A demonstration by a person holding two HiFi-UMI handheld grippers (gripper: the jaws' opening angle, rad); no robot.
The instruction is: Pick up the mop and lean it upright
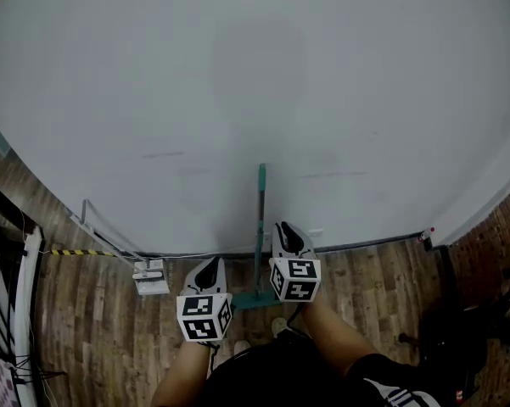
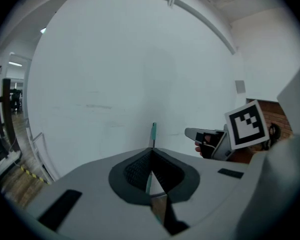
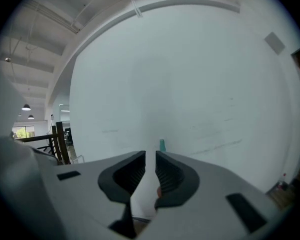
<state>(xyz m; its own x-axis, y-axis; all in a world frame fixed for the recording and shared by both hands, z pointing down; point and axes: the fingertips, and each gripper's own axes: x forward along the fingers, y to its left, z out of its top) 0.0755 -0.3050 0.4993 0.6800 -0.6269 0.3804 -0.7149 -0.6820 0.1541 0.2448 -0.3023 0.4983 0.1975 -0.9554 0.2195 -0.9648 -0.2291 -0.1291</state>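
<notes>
**Mop upright at the wall, both grippers off it**

Position: the mop (image 1: 259, 227) stands close to vertical against the wall (image 1: 255, 75), straight ahead of the person. Its head (image 1: 253, 300) sits on the floor (image 1: 365, 287) at the wall's foot, low between the two grippers.

Left gripper (image 2: 152, 151): jaws closed tip to tip, nothing clamped. The pole shows beyond them, in line. Right gripper (image 3: 150, 156): jaws a narrow slit apart, only wall showing through. In the head view it sits just beside the pole, apparently not touching.

Risks, as I judge them:
- The lean looks steep, so little weight rests on the wall. The pole top could slide sideways along the smooth paint.
- The head could skate out on the planks and drop the pole.
- The right gripper is near enough that a careless pull-away could knock the pole.
- If the mop fell left, it would land towards the small white box (image 1: 151, 276) by the wall.

Materials and shapes:
- Wall: white, matt, smooth, with faint scuffs.
- Floor: brown wood-look planks in mixed tones.
- Mop: thin straight pole, teal grip (image 1: 261, 173) at the top, flat teal head.
- Grippers: grey moulded shells with dark ribbed pads and black-and-white marker cubes.
</notes>
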